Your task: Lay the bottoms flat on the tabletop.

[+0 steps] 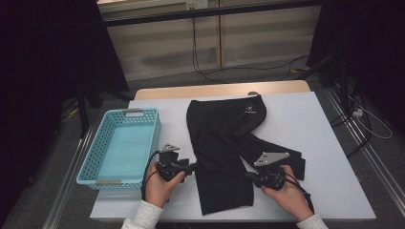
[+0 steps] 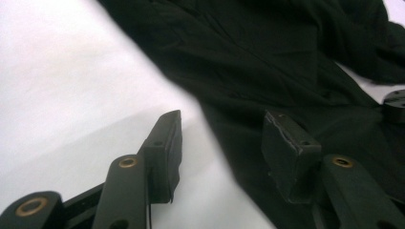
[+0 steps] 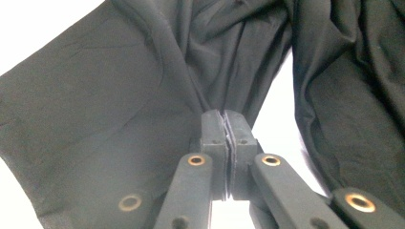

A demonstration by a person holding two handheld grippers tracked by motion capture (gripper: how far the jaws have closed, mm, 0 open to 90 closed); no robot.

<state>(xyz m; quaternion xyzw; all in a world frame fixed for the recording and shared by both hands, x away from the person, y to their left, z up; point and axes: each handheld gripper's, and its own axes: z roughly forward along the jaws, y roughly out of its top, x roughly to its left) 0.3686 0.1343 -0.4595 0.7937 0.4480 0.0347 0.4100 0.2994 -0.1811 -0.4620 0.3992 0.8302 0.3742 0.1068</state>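
Observation:
A black garment (image 1: pixel 224 143) with a small white logo lies spread along the middle of the white table top (image 1: pixel 310 119). My left gripper (image 1: pixel 193 168) sits at the garment's left edge near the front. In the left gripper view its jaws (image 2: pixel 224 117) stand apart, one pad over bare table and the other over the black cloth (image 2: pixel 267 57), pressing on nothing. My right gripper (image 1: pixel 248 176) is at the garment's right edge. In the right gripper view it (image 3: pixel 224 114) is shut on a pinched fold of the cloth (image 3: pixel 119 105).
A light blue plastic basket (image 1: pixel 95 148) stands at the table's left edge, close to my left hand. Bare white table lies right of the garment. Cables run across the floor beyond the table's far edge.

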